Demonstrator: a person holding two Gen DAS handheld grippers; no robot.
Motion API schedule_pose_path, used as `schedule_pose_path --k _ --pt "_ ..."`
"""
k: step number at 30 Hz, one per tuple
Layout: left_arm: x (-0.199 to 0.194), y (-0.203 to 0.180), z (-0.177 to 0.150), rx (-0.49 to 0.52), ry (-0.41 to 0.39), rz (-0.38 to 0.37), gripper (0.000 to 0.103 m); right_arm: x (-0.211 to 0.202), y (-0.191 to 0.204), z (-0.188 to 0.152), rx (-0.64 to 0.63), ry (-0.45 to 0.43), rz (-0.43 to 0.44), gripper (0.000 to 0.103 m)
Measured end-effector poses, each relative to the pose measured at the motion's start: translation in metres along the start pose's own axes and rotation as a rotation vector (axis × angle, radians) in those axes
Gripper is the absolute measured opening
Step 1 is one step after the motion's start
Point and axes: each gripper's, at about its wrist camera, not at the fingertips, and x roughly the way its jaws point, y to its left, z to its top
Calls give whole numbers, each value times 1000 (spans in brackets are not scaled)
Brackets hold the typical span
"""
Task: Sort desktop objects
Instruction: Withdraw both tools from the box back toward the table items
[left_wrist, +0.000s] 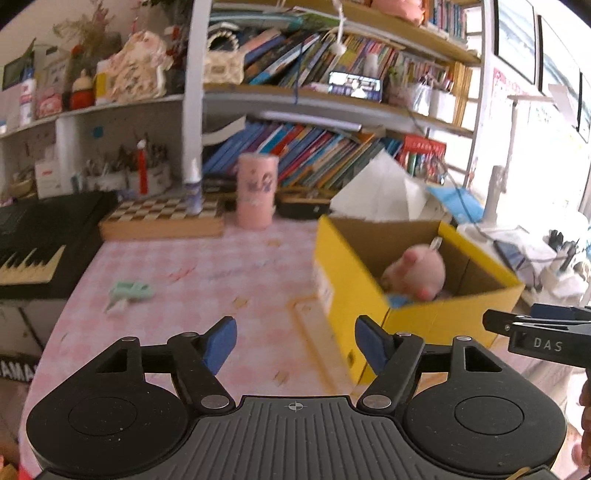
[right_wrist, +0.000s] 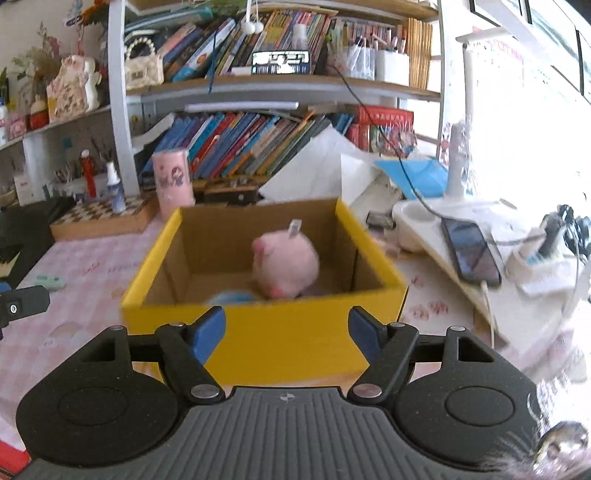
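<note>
Left gripper (left_wrist: 295, 343): nearest the lens in the left wrist view, black body, blue pads; jaws spread, nothing between them, above the pink checked desk (left_wrist: 192, 280).

Right gripper (right_wrist: 286, 330): nearest the lens in the right wrist view, same build; jaws spread and empty, held in front of the near wall of the yellow cardboard box (right_wrist: 295, 343). Its tip also shows at the right edge of the left wrist view.

Yellow cardboard box: open-topped, brown inside, standing on the desk to the right of the left gripper.

Pink plush toy (right_wrist: 286, 264): inside the box, toward its back right, a small clear tag at its top. A blue item (right_wrist: 232, 297) lies on the box floor just beside it; blurred, kind not discernible.

Mint-green small object (left_wrist: 129, 291): lying loose on the desk, well left of the box.

Pink cylindrical holder (left_wrist: 256, 190): upright at the back of the desk.

Chessboard box (left_wrist: 162, 218): left of the holder, a small spray bottle (left_wrist: 192, 188) standing on it.

Keyboard (left_wrist: 33, 243): black, at the desk's left edge.

Smartphone (right_wrist: 471, 249): lying on a white tray to the right of the box.

Bookshelves (right_wrist: 258, 147): behind the desk, packed with leaning books.
</note>
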Motion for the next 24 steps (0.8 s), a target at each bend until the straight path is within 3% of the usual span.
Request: schedule_pose_path --k 8,15,24 --pt "-17 32 -35 1 144 8 72 -28 55 -38 23 90 36 72" --pt "-37 65 -53 -11 174 36 72 -41 98 -59 7 145 91 73" --pt "-65 110 -61 -59 151 114 72 -41 155 -61 -61 174 210 73"
